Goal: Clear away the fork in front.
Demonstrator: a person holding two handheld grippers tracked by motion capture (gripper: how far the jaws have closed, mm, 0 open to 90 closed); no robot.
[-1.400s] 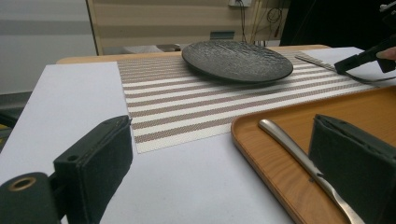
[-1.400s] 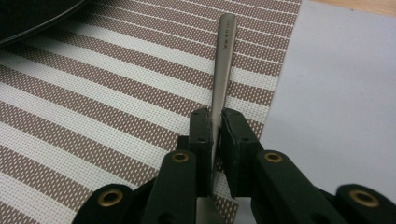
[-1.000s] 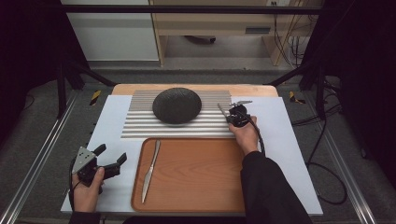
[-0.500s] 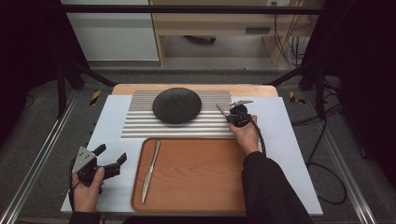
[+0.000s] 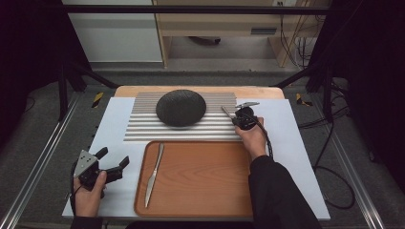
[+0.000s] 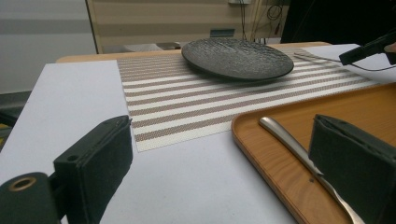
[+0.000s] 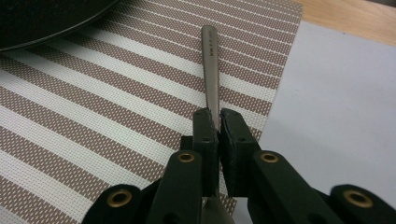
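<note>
The right tool (image 7: 217, 122) has its jaws pinched tight on a slim metal utensil handle (image 7: 210, 70), and in the right gripper view that handle runs up and away from the pads over the striped placemat (image 7: 116, 112); which kind of utensil it is I cannot tell, since its working end is hidden under the tool. From the high view, the right tool (image 5: 237, 116) sits at the right end of the striped placemat (image 5: 143, 129), just beside the dark round plate (image 5: 181, 108), with the silver handle (image 5: 227, 112) poking out toward the plate but apart from its rim. The person's right hand (image 5: 252, 138) grips the tool body, and the dark sleeve comes in from the bottom edge. Over on the other side, the left tool (image 5: 117, 162) is held low over the pale worktop (image 5: 114, 119) near its front left corner, jaws spread wide with nothing between them. The left gripper view confirms it: both black pads (image 6: 100, 163) stand far apart, framing bare worktop (image 6: 70, 102) and the near corner of the wooden tray (image 6: 261, 140). On that tray lies a table knife (image 6: 289, 144), lengthwise along the tray's left side, handle end toward the placemat; the high view shows the same knife (image 5: 154, 174) flat on the tray (image 5: 210, 176), near the left tool but untouched by it. The plate (image 6: 238, 58) rests on the placemat (image 6: 187, 102).
</note>
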